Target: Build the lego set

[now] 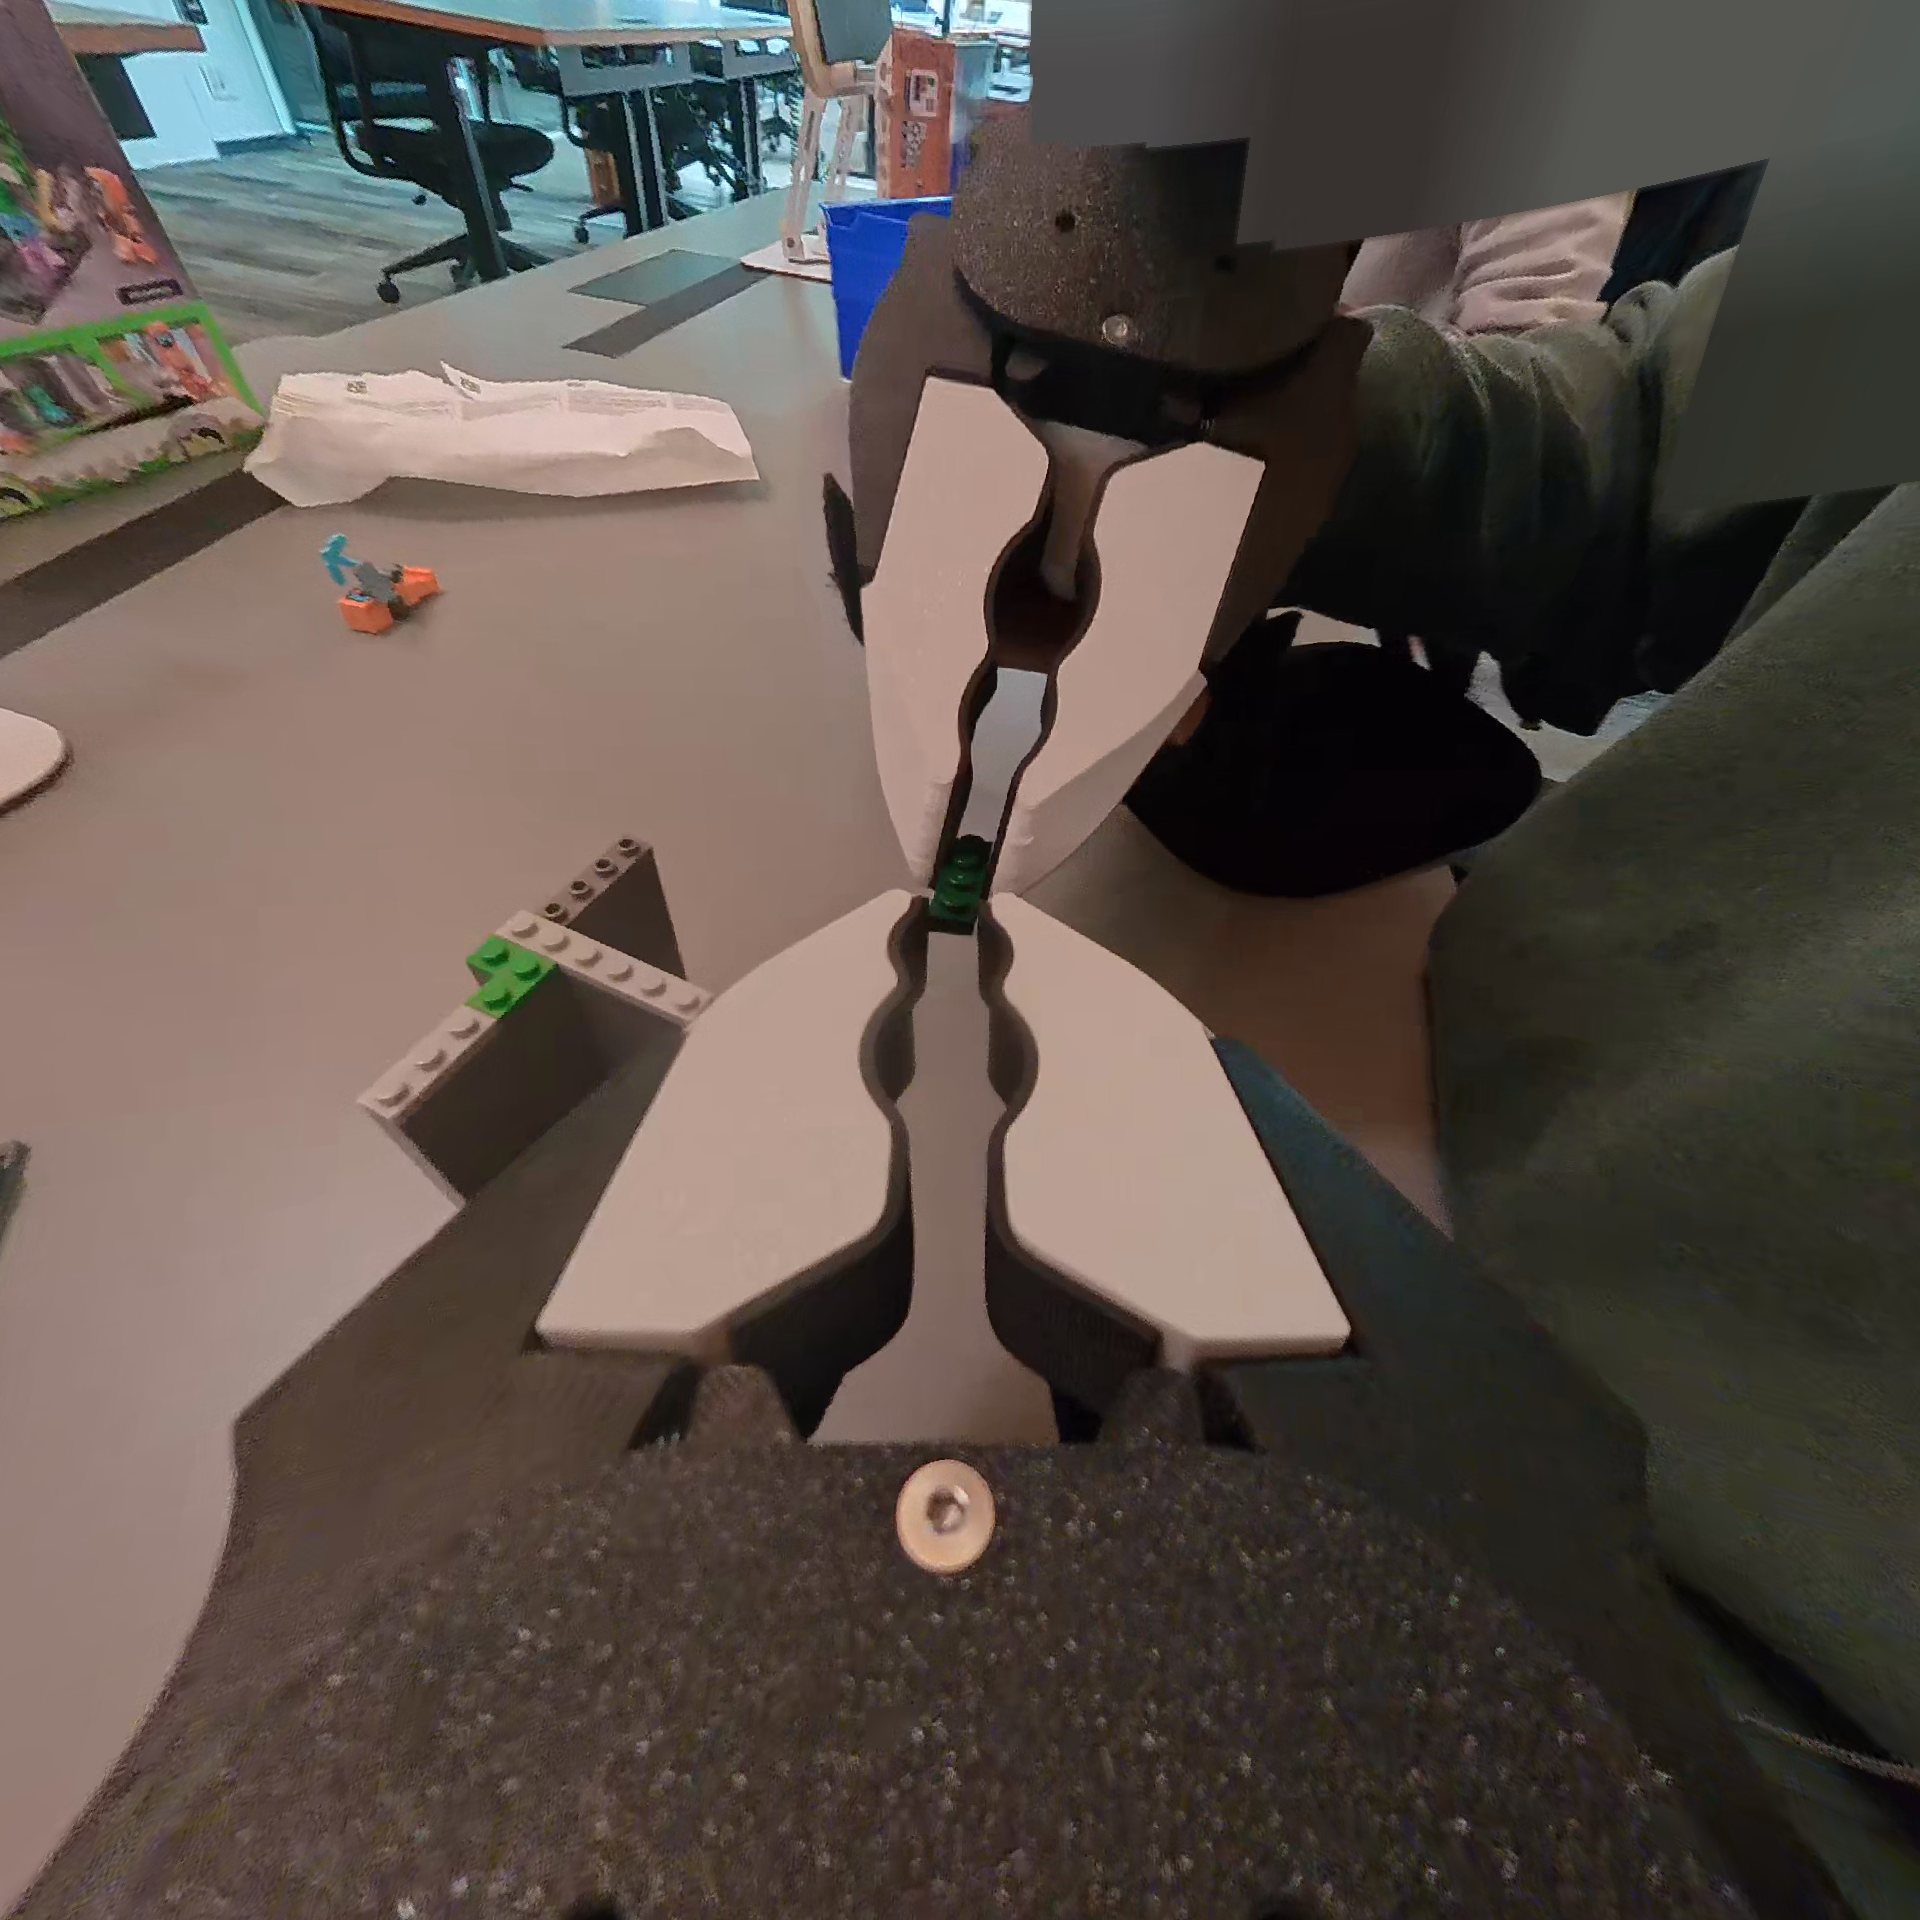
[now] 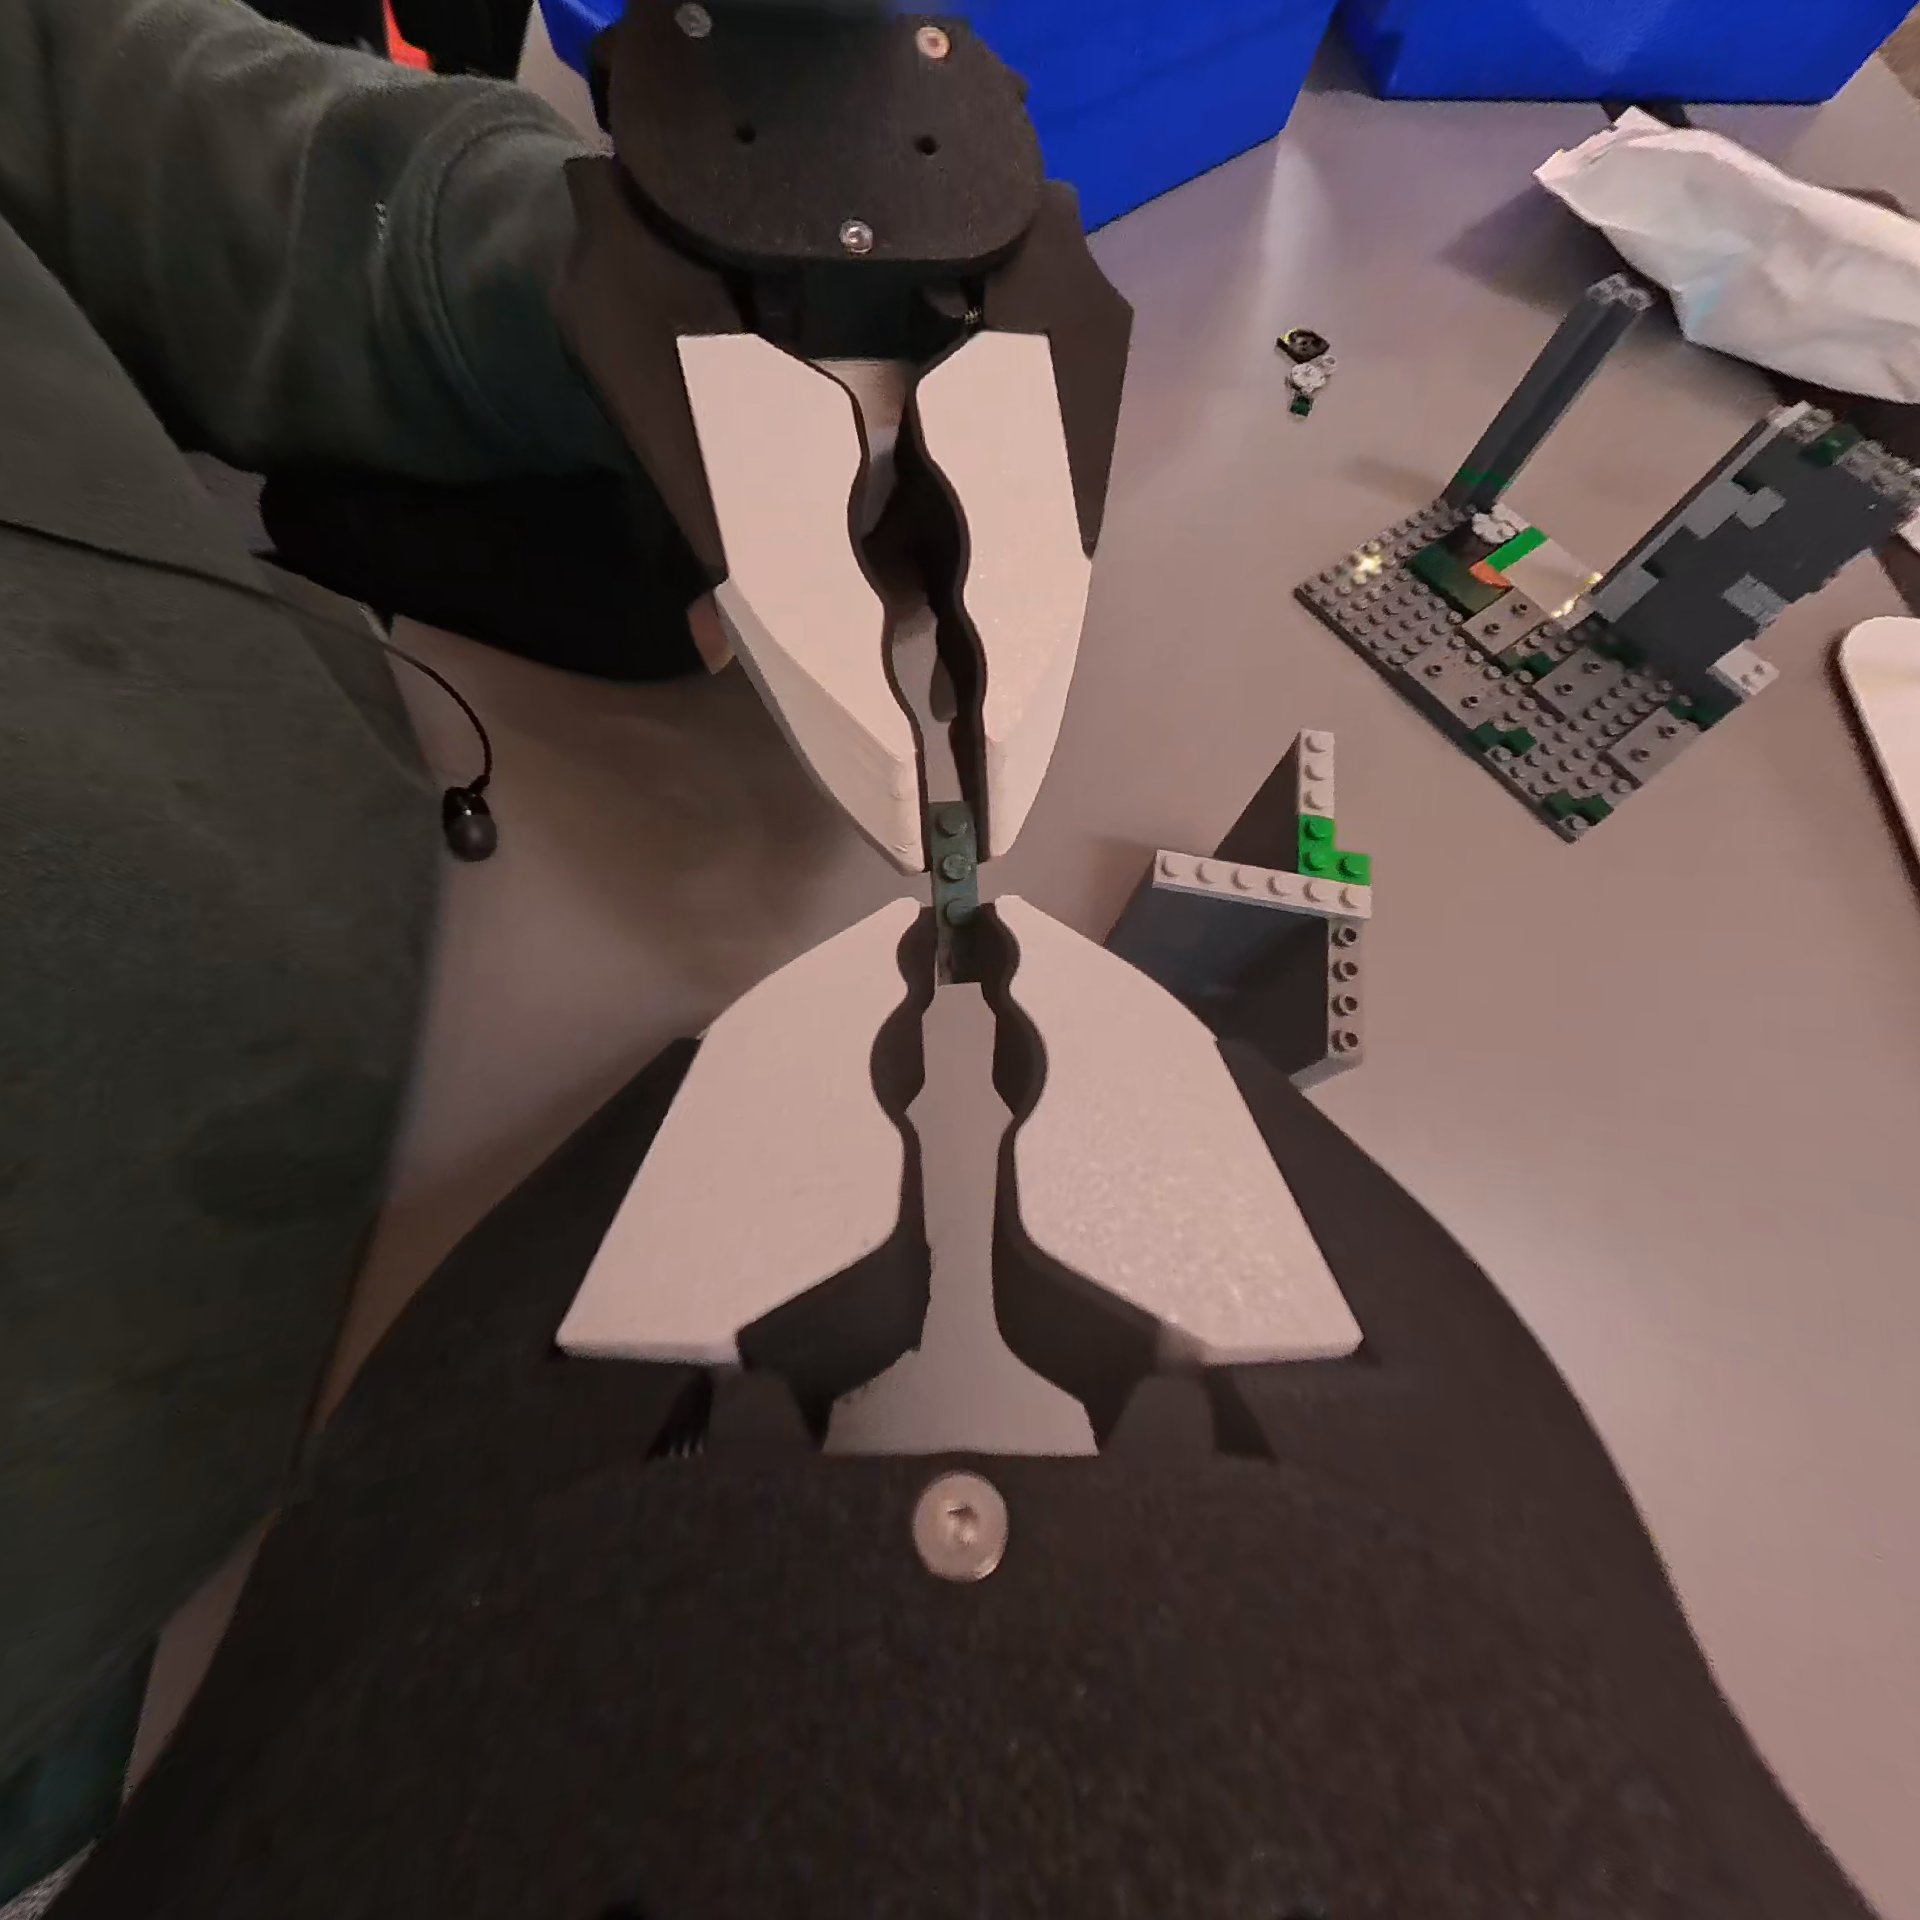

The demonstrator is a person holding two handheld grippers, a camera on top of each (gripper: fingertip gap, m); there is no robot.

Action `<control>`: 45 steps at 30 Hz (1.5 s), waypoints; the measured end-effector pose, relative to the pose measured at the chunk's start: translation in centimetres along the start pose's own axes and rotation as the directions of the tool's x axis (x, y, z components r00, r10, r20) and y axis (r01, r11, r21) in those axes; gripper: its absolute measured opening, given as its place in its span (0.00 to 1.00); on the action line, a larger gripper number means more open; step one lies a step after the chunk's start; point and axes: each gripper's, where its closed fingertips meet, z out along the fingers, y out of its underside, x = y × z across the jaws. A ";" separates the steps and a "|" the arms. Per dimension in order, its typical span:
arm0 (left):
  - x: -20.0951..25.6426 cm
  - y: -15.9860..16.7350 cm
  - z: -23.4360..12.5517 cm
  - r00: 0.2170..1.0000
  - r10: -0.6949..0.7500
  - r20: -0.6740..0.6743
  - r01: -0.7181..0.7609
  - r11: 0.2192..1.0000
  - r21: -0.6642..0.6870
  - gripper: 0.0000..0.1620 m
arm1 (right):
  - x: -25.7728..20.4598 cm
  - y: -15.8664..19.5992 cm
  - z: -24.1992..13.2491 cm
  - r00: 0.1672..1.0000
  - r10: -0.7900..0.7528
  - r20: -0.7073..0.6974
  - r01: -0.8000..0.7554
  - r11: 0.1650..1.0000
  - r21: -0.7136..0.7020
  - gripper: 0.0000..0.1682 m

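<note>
Dark green plate (image 1: 957, 896) pinched at opposite ends between left tool (image 1: 951, 920) and right tool (image 2: 958, 920), tip to tip above tabletop (image 1: 312, 779): likely handover or regrip. Grey wall section (image 2: 1262, 914) just beside tips; baseplate build (image 2: 1579, 644) farther off.

Both grippers' jaws pinch 1 dark green plate (image 2: 956, 883) tip-to-tip.

Glossy plastic dark green brick (image 1: 957, 896)

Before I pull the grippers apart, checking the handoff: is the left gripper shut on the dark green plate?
Shut: left gripper fingertips pinch the dark green plate; the right gripper grips its other end.
</note>
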 end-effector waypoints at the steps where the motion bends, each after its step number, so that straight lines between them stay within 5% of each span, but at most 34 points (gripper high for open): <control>1: -0.4 -0.1 -0.1 1.000 0.014 0.026 -0.014 1.000 0.003 0.07 | 0.4 0.0 -0.1 1.000 0.016 0.000 -0.016 1.000 -0.004 0.04; 9: -4.1 0.0 -1.7 0.978 0.037 0.205 -0.039 0.999 0.006 0.07 | 7.9 1.8 -0.1 0.983 0.118 -0.141 -0.141 0.976 -0.165 0.04; 32: -4.7 2.0 -1.2 0.978 0.030 0.208 -0.019 0.998 -0.055 0.06 | 8.3 3.4 1.4 0.985 0.150 -0.084 -0.168 0.942 -0.291 0.06; 45: -5.0 1.9 -1.1 0.974 0.033 0.225 -0.023 0.999 -0.047 0.06 | 8.2 3.1 1.2 0.986 0.155 -0.063 -0.165 0.960 -0.225 0.09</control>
